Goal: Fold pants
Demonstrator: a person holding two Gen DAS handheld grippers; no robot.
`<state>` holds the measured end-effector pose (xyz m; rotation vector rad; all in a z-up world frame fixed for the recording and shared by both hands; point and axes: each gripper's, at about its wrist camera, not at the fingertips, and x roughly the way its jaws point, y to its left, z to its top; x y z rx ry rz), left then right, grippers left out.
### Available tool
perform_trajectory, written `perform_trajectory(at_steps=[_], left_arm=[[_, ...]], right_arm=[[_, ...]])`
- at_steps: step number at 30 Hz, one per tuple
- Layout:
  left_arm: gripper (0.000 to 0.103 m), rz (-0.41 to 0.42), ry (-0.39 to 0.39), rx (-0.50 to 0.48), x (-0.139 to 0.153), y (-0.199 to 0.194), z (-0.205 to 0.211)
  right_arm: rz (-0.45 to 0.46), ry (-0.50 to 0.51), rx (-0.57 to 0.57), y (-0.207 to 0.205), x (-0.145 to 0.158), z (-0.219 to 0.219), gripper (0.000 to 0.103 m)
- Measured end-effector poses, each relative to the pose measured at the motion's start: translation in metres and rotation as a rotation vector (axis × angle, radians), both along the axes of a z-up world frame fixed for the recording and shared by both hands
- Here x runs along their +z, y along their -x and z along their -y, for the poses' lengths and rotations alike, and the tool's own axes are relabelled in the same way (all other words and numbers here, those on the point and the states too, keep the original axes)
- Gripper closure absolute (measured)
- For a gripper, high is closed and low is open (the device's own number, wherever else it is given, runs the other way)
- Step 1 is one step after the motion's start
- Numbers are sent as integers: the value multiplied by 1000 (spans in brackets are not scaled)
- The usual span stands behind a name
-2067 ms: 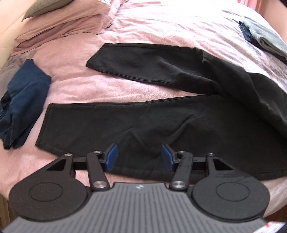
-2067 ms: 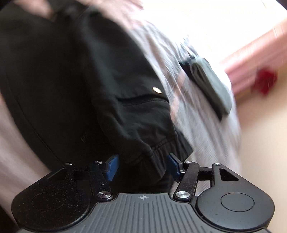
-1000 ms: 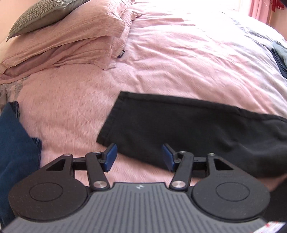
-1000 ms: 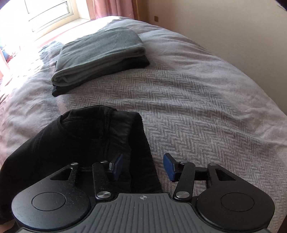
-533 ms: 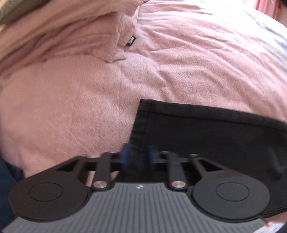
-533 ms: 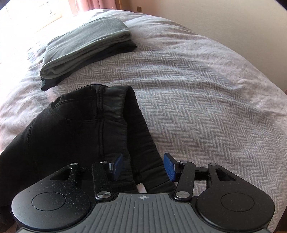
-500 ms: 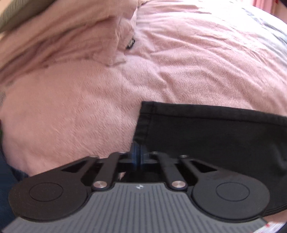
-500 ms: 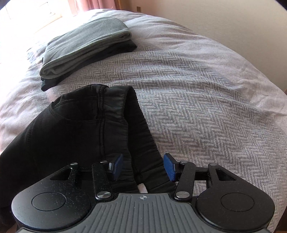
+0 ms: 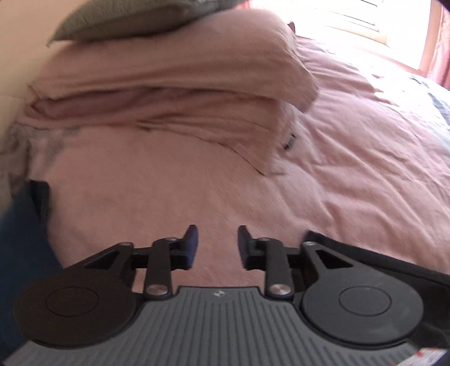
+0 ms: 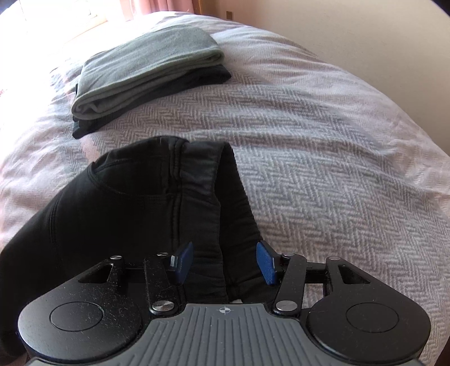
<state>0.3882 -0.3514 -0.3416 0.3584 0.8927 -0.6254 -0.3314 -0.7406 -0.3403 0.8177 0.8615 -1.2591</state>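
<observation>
Pink duvet (image 9: 351,174) fills your left wrist view, and I'll place everything else from it. At its far left edge a dark blue garment (image 9: 22,242) lies crumpled. Further up the duvet, stacked pink pillows (image 9: 168,93) carry a grey-green cushion (image 9: 126,19). Your left gripper (image 9: 216,243) hangs over bare duvet with its jaws spread and nothing between them. A strip of the black pants (image 9: 393,261) shows just right of that gripper, partly hidden behind its body; the view is blurred, so its hem cannot be made out.

Beyond the duvet's foot end, in your right wrist view, a grey herringbone blanket (image 10: 323,140) covers the bed. On it, far from you, sits a folded grey-green garment (image 10: 146,67) on top of a dark one. The waist end of the pants (image 10: 126,211) lies bunched on the blanket, waistband turned up. Your right gripper (image 10: 223,261) has its jaws spread, one blue pad (image 10: 265,263) either side of the waistband fold, not pinching it.
</observation>
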Motion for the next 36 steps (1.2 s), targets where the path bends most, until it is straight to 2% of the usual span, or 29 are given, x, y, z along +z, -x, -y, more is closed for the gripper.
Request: perform_trajectory(at_steps=[1,3,4,5,7,9,10,11,12,13,14,17,18,22,24,25,26,28,29,30,32,34,36], left_arm=[[56,-29,16,-41,-4,7,5],[46,-37,14,-118,-11,17,19],[35,-64,3,-161,-18,19,26],[30,-101,-5,-199,-25,20,33],[30,-133,-33,-251,-41,23,46],[32,-125,-77,-295,-59,25,59],[40,-113,-102,-306,-68,27,65],[59,-99,-118,-310,-76,29,71],[70,-85,-115,-319,-81,32,76],[87,-35,-132,-316,-83,39,81],[93,16,-139,-317,-81,46,83],[93,130,-62,-301,-52,58,72],[93,155,-9,-288,-35,58,65],[92,288,112,-178,19,43,59],[91,292,153,-139,30,30,66],[91,279,139,-137,28,25,75],[89,290,85,-135,19,25,89],[80,329,-61,-148,-11,27,116],[79,333,-143,-134,-30,28,128],[78,315,-190,-123,-42,27,134],[76,298,-185,-99,-49,28,131],[72,245,-126,-62,-44,32,112],[72,184,-89,-36,-36,38,93]], right_arm=[[-6,-6,-4,2,-1,-2,56],[-11,-16,-14,8,-2,-4,56],[-15,-19,-23,11,-2,-5,56],[-19,-21,-33,14,-3,-6,56],[-24,-33,-53,17,-6,-6,56],[-26,-44,-63,18,-10,-7,56],[-28,-47,-61,17,-12,-8,56],[-31,-50,-57,15,-14,-8,56],[-34,-55,-51,12,-16,-10,56],[-36,-59,-45,10,-18,-10,56],[-37,-62,-41,8,-19,-11,56],[-37,-57,-31,4,-19,-12,56],[-40,-49,-26,3,-17,-11,56],[-36,-12,-36,3,-10,-9,56],[-22,-6,-40,3,-7,-6,56],[-18,-3,-38,3,-6,-5,56],[-14,-1,-34,2,-6,-6,56],[-9,-3,-29,0,-7,-6,56],[-6,-9,-30,0,-8,-7,56],[-1,-18,-28,0,-8,-7,56],[4,-14,-12,4,-3,-10,56],[-3,7,4,13,3,-16,56],[7,20,-2,30,9,-25,56]])
